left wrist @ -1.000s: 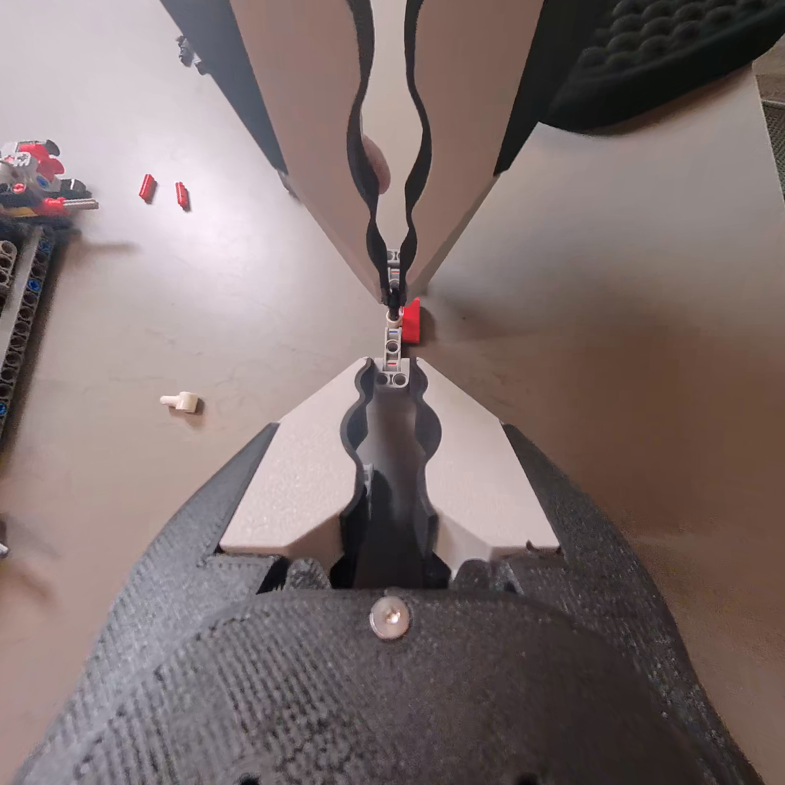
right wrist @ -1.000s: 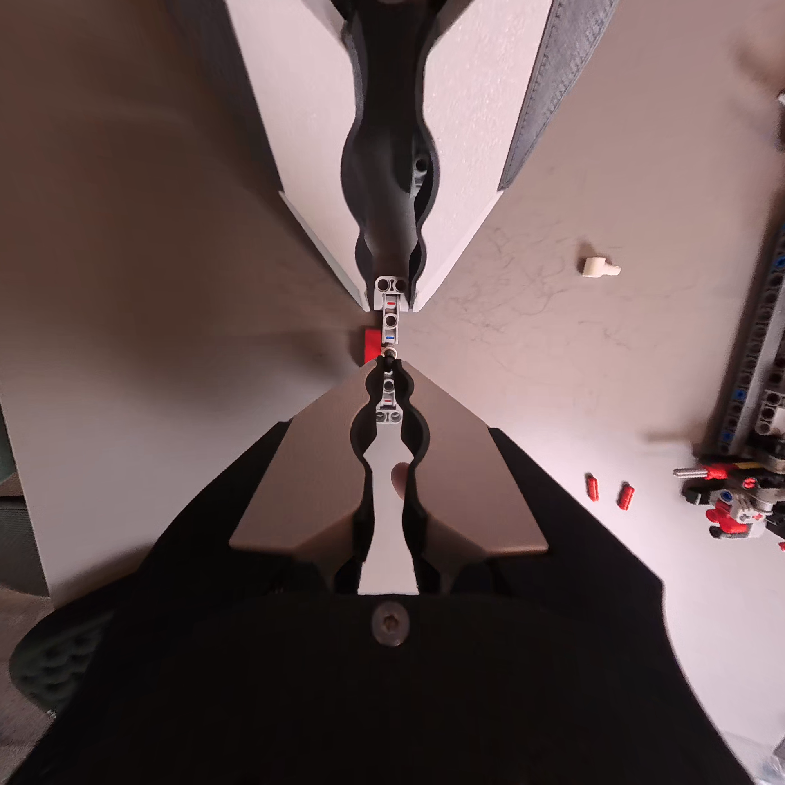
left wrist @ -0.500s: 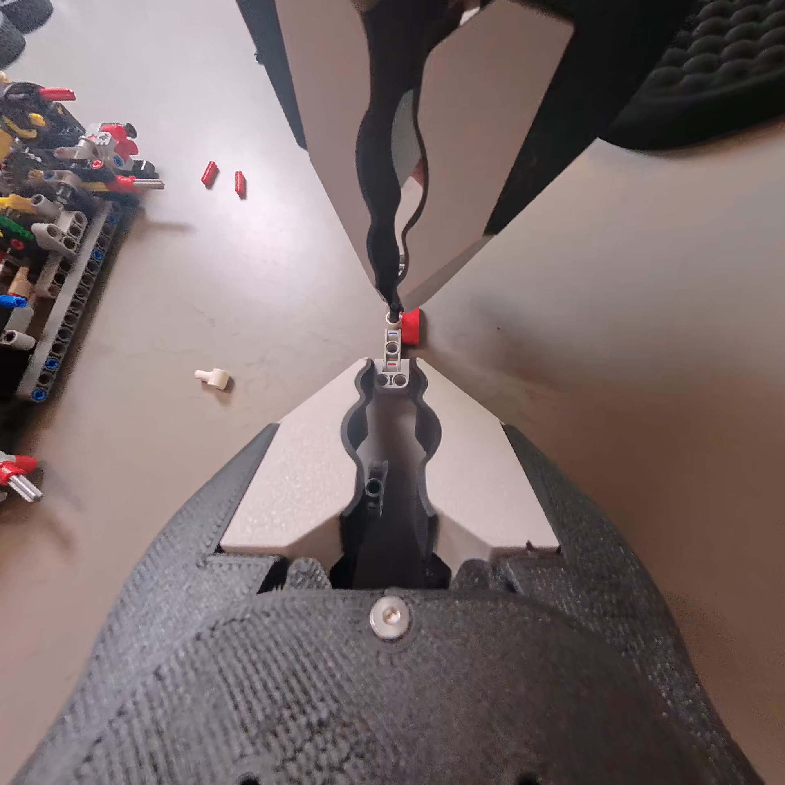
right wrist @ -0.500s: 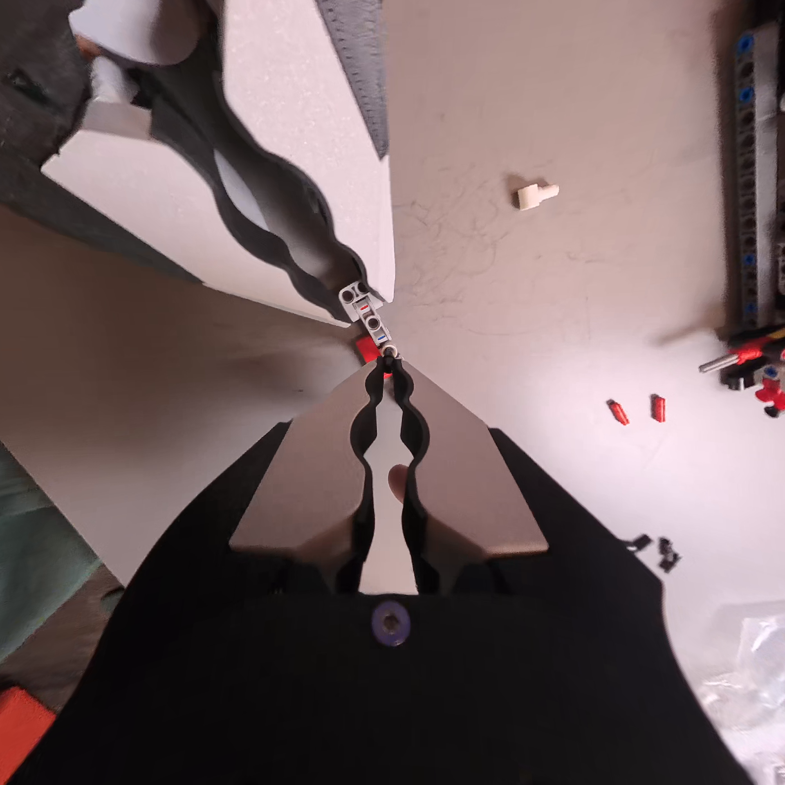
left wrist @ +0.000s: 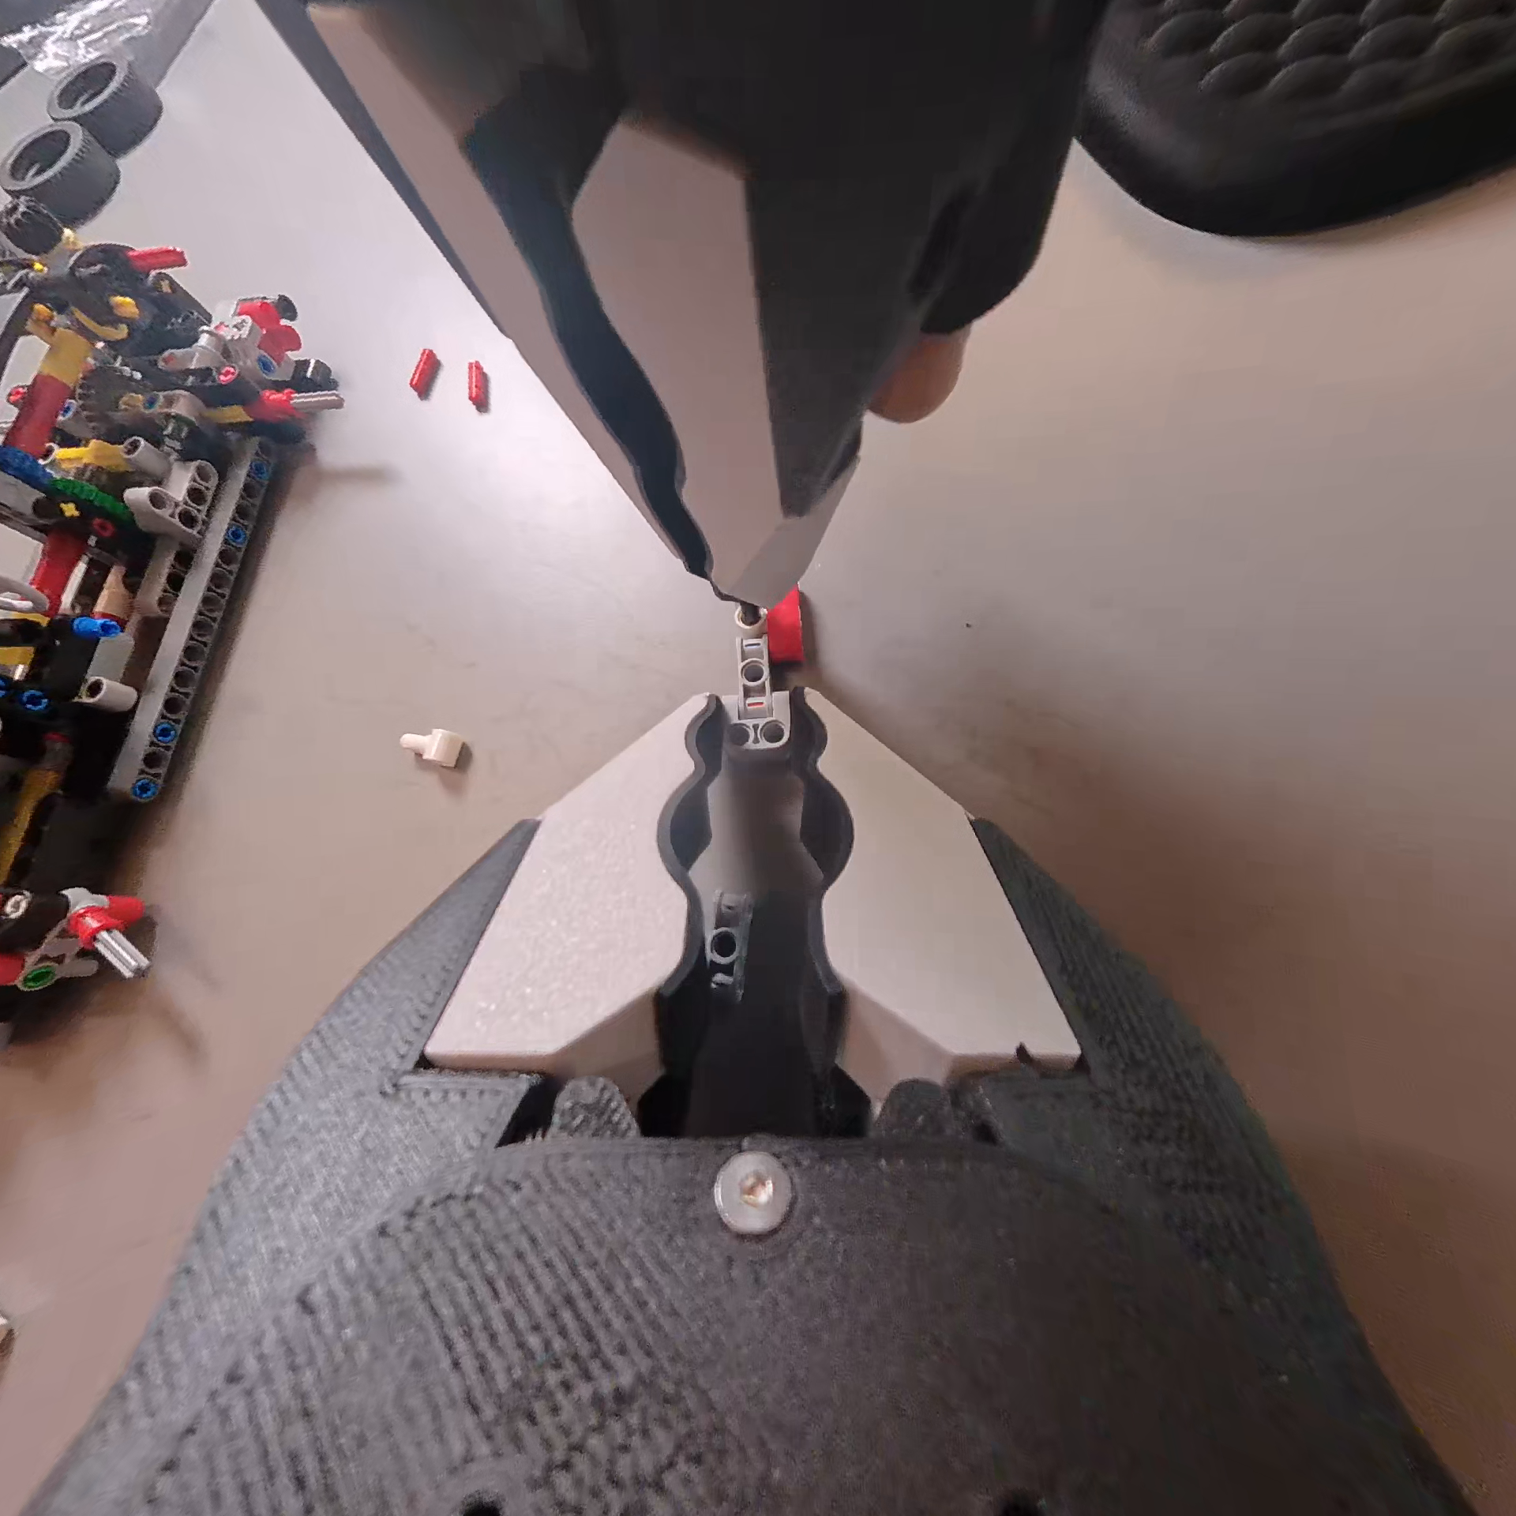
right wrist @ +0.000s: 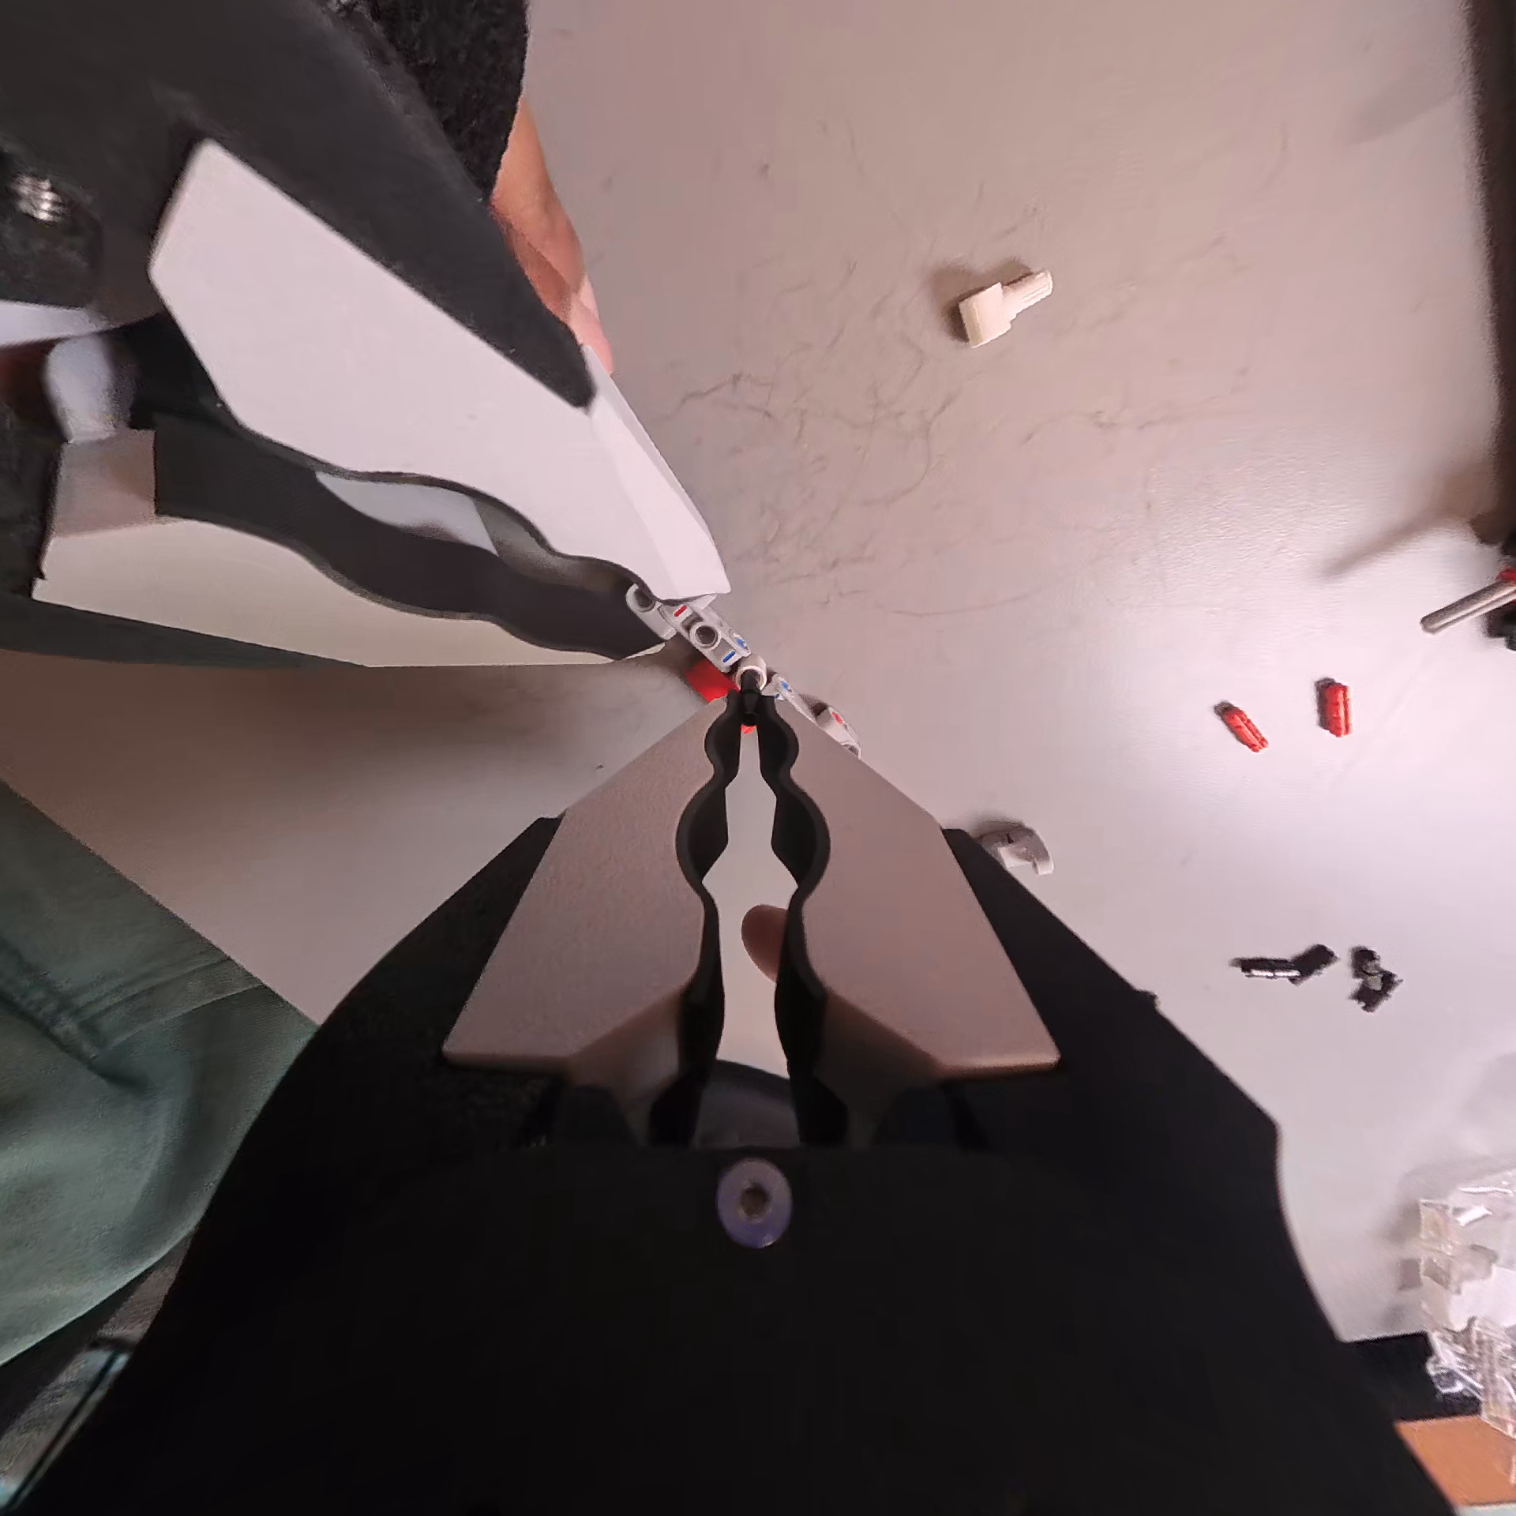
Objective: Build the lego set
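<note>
My left gripper (left wrist: pixel 759 715) is shut on a light grey holed connector (left wrist: pixel 753 677) that sticks out past its tips. My right gripper (right wrist: pixel 748 710) is shut on a small black pin (right wrist: pixel 748 699), and the pin's end meets the far end of the connector (right wrist: pixel 699 633). In the left wrist view the right gripper (left wrist: pixel 738 597) comes down from above. In the right wrist view the left gripper (right wrist: pixel 666 615) comes in from the upper left. A red piece (left wrist: pixel 787 627) lies on the table just behind the joint. A second grey connector (right wrist: pixel 820 712) shows beside my right fingertips.
The part-built model (left wrist: pixel 123 492) and two tyres (left wrist: pixel 82 131) stand at the left. Loose on the table lie a tan peg (right wrist: pixel 1001 308), two red pins (right wrist: pixel 1243 726), black pins (right wrist: pixel 1280 968), a grey clip (right wrist: pixel 1017 845) and clear bags (right wrist: pixel 1460 1280). A black padded seat (left wrist: pixel 1312 98) is beyond the table edge. My two grippers' fingertips are within a few centimetres of each other. The tan peg (right wrist: pixel 1001 308) is about 7 centimeters from my left fingertips. Seen from the left wrist view (left wrist: pixel 427 742) as well.
The grippers have swung from head-on to an angle with their tips still meeting. The grey connector between my right jaws is gone; one now shows beside the right fingertips.
</note>
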`<state>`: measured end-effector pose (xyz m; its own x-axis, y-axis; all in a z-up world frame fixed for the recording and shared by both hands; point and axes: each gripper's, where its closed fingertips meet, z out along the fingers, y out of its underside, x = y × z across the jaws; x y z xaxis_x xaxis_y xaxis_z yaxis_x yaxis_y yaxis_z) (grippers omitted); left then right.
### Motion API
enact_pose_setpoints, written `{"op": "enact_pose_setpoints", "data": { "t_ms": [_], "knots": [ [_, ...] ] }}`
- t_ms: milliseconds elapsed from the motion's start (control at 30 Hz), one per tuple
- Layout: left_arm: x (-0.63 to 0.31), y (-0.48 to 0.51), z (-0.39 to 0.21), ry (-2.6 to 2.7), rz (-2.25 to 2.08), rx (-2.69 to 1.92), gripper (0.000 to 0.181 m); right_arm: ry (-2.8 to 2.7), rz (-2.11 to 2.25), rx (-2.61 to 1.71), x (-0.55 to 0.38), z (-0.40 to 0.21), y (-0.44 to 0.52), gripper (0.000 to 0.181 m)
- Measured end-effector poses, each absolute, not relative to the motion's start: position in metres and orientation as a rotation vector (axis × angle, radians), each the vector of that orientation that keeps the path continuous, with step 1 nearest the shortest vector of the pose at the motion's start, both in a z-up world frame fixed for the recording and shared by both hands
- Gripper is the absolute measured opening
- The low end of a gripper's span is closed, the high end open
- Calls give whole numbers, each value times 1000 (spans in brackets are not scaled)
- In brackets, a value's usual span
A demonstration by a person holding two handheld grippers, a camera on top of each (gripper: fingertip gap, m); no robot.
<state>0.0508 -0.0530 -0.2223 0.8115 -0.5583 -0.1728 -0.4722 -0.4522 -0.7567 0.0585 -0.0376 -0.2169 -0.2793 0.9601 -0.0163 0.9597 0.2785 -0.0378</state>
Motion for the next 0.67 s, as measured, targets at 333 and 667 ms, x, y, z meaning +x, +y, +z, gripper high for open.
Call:
{"op": "enact_pose_setpoints", "data": {
  "t_ms": [333, 667],
  "knots": [
    [51, -52, -222, 775, -106, -2115, 15, -2565, -39, -1920, 57, -223, -37, 1],
    [53, -53, -222, 779, -129, -2113, 15, -2478, 341, -1851, 55, -210, -44, 18]
  ]
}}
